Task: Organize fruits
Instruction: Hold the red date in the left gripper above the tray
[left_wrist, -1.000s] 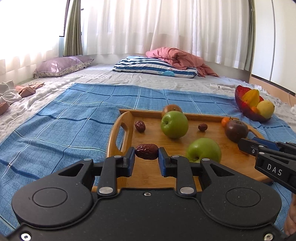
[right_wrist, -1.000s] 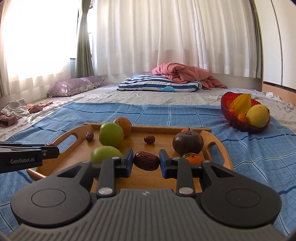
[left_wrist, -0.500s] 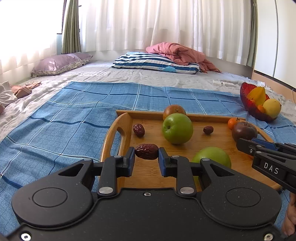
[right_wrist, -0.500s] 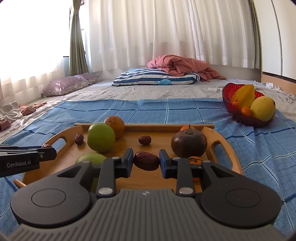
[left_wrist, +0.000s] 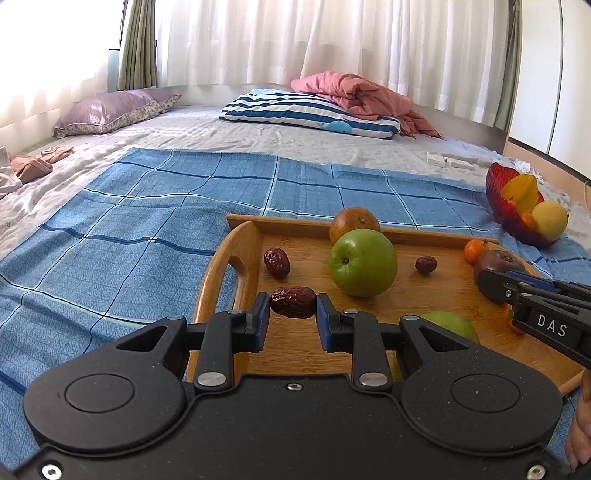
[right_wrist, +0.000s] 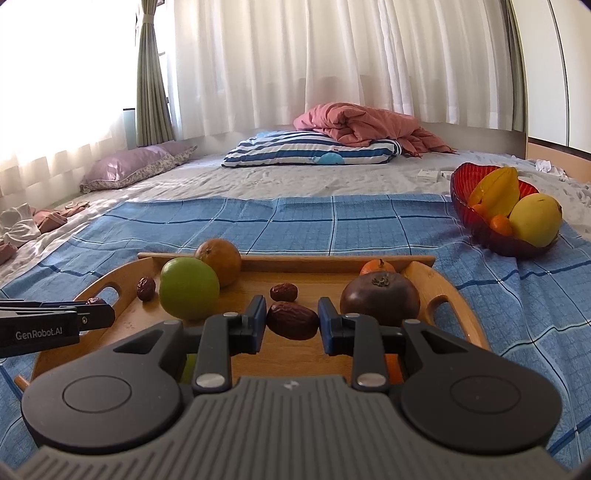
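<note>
Jaws, left: left gripper (left_wrist: 292, 312) is clamped on a dried date (left_wrist: 292, 301), pads pressing both ends, fruit held up clear of the tray floor.
Jaws, right: right gripper (right_wrist: 291, 321) has its own date (right_wrist: 292, 319) pinched the same way, pads tight on each end.
Where the dates are: both hang over the near half of the wooden tray (left_wrist: 436, 295), so neither has gone anywhere final yet imo.
How a date handles: super light, wrinkly, a bit squishy and probably sticky. Won't slip much, but squeeze hard and it'll dent. End-to-end hold like this looks fine to me.
Loose dates: two more on the tray floor, one (left_wrist: 276, 262) near the left handle, a smaller one (left_wrist: 425, 264) mid-tray.
Big stuff on the tray: green apple (left_wrist: 363, 262) with an orange (left_wrist: 354, 225) touching behind it, a dark round fruit (right_wrist: 379, 301) by the right handle. Round and heavy, they'll roll if nudged.
Bowl: red bowl (right_wrist: 465, 206) off to the right on the blue cloth (right_wrist: 369, 221), already holding yellow fruit, well apart from the tray.
Edges: raised tray rim and the curved handles are what I'd watch, lift over them.
Open room: loads of bare cloth left of the tray and between tray and bowl.
</note>
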